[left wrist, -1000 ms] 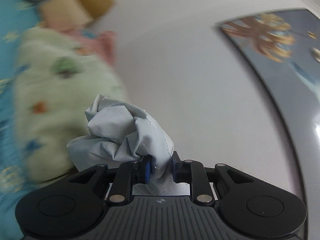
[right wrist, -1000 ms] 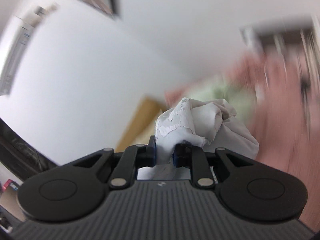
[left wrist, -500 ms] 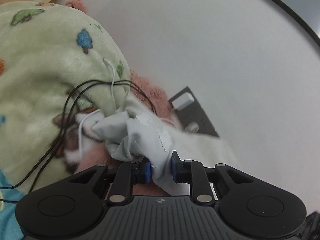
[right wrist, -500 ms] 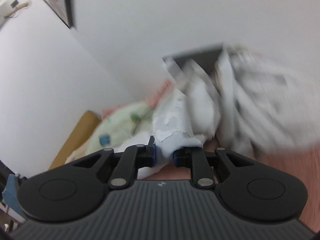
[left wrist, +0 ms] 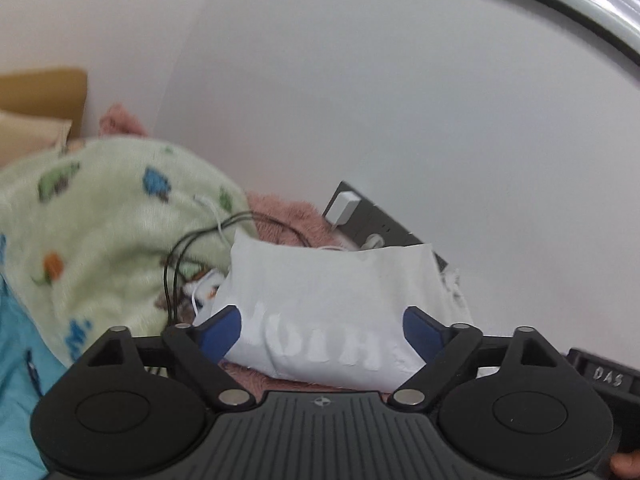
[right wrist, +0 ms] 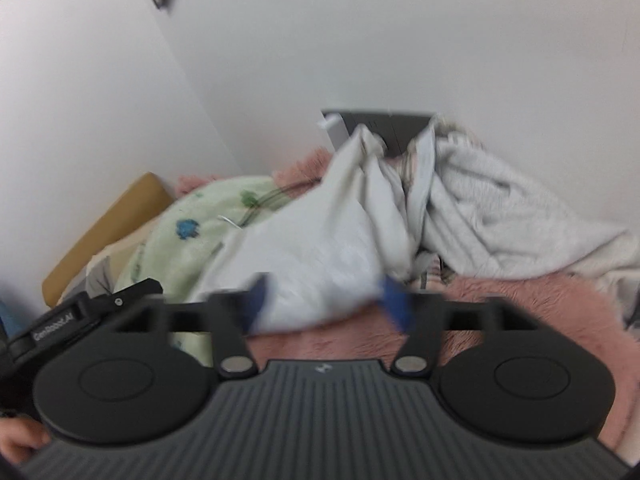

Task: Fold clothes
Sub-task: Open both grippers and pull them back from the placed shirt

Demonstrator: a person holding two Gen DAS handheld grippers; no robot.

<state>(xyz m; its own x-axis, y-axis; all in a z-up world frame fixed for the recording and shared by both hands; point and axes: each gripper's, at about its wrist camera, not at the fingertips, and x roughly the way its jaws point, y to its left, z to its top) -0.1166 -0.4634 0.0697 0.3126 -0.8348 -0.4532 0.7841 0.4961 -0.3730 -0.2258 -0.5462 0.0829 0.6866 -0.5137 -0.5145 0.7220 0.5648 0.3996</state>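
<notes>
Garment axis: the folded white garment (left wrist: pixel 332 300) lies as a flat rectangle with its long side running left to right across the left wrist view, short side running away toward the wall (left wrist: pixel 360 100).
Garment place: it rests on the pink fluffy blanket (right wrist: pixel 520 312), just beside the green printed fleece blanket (left wrist: pixel 100 232), with the grey socket panel (left wrist: pixel 380 220) on the wall close behind it.
Garment look: pale white cloth, smooth on top, with raised white lettering along the near edge, seen upside down and not readable; the far edge is slightly wavy. In the right wrist view it is blurred (right wrist: pixel 316 264).
Left tongs (left wrist: pixel 322 334): the 2 blue pads stand wide apart, having just been opening; the near edge of the garment lies between them. Whether either pad still touches the cloth I cannot tell.
Right tongs (right wrist: pixel 326 300): spread wide as well, having just been opening; the garment's end sits between the blurred blue pads, unclamped.
Nearby: a crumpled white towel (right wrist: pixel 500 220) heaps to the right of the garment; black cables (left wrist: pixel 180 264) trail over the green blanket; a white charger (left wrist: pixel 342 208) sits in the socket panel.
</notes>
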